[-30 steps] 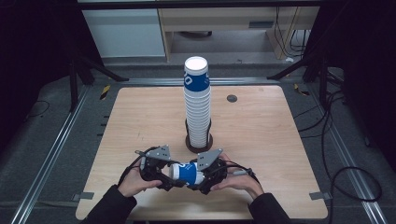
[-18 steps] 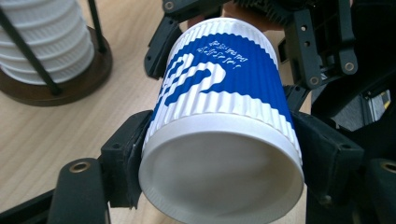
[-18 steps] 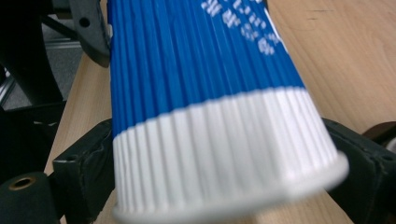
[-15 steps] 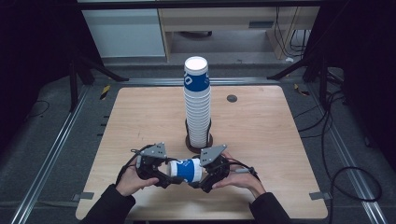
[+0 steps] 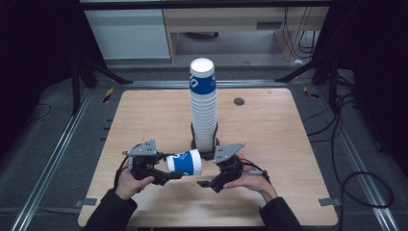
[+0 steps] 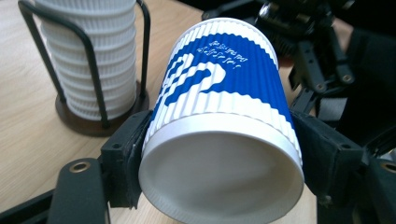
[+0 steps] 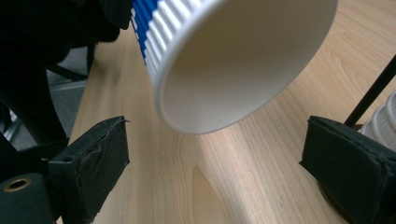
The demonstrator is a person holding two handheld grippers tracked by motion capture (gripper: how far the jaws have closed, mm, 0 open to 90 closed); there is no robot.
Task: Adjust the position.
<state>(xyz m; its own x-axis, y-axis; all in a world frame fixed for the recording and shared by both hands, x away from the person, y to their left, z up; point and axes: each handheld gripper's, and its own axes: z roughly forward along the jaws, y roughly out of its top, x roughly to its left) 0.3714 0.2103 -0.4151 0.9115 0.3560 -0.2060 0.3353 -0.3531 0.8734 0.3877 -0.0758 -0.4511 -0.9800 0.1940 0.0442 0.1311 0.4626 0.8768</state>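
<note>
Landmark: the tall stack of ribbed paper cups (image 5: 203, 108) in its black wire holder (image 5: 206, 153), standing mid-table.

Left of the stack's base and a bit nearer the person: left gripper (image 5: 166, 173), held in the left hand (image 5: 129, 182). Jaws were clamped on a blue-and-white ribbed paper cup (image 5: 185, 162). In the left gripper view the pads pressed both sides of the cup (image 6: 219, 116) near its closed bottom, with the stack (image 6: 88, 56) and holder (image 6: 100, 119) off behind it to the left. Cup lay on its side, lifted clear of the wooden table (image 5: 144, 115), just beside the holder's base on the near-left, bottom toward the left gripper, open mouth toward the right gripper.

Near-right of the stack's base: right gripper (image 5: 208, 183) in the right hand (image 5: 255, 180). Jaws had just been opening and stood wide, nothing between the pads. In the right gripper view the cup's open mouth (image 7: 233, 60) hung above and ahead of the two black jaws, not touching either; bare table (image 7: 224, 177) between them. Part of the stack (image 7: 385, 123) showed at that view's right edge.

Right gripper was close to the cup's rim but apart from it.
</note>
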